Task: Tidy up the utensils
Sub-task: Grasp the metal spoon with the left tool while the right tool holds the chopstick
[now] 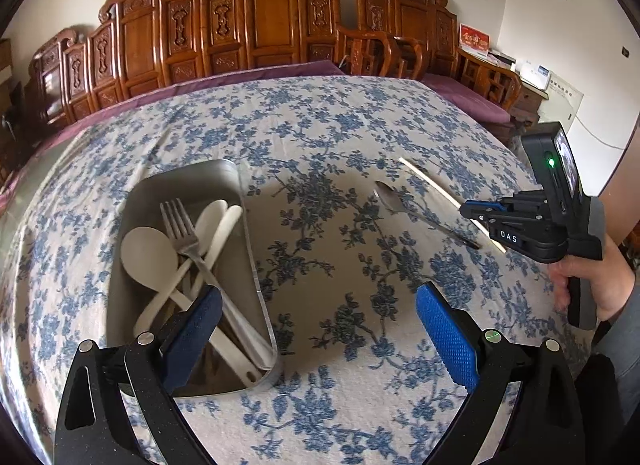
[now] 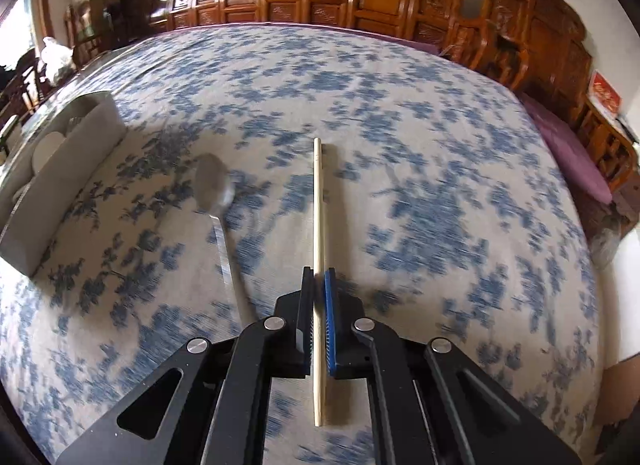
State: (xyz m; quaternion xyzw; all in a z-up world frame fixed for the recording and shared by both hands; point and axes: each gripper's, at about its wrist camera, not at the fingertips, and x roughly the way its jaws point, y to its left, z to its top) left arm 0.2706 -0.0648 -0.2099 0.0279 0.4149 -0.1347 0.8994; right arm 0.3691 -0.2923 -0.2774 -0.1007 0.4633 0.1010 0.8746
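The right claw (image 2: 319, 277) is clamped on a pale chopstick (image 2: 318, 201), its blue pads pressed against the stick from both sides. The chopstick runs straight through the grip, its far end reaching out over the table (image 2: 400, 137) and its near end sticking back between the black arms. In the left wrist view the same right claw (image 1: 474, 212) shows at the right edge, held by a hand (image 1: 592, 285) in a grey sleeve, with the chopstick (image 1: 430, 181) slanting across the cloth beneath it.

Just left of the chopstick lies a metal spoon (image 2: 218, 201), bowl at the far end, handle pointing near, flat on the blue-flowered tablecloth (image 1: 340, 125). It lies apart from the chopstick.

The left claw (image 1: 320, 301) stands wide apart with nothing between its pads. Its left pad hangs over the near end of a metal tray (image 1: 224, 173), its right pad over bare cloth.

The tray sits on the left part of the table and holds a metal fork (image 1: 180, 225), a white spoon (image 1: 148, 253) and further white utensils (image 1: 220, 221), all crossed over one another. In the right wrist view the tray (image 2: 72, 169) shows at the far left.

Carved wooden furniture (image 1: 272, 17) stands beyond the far edge of the table.
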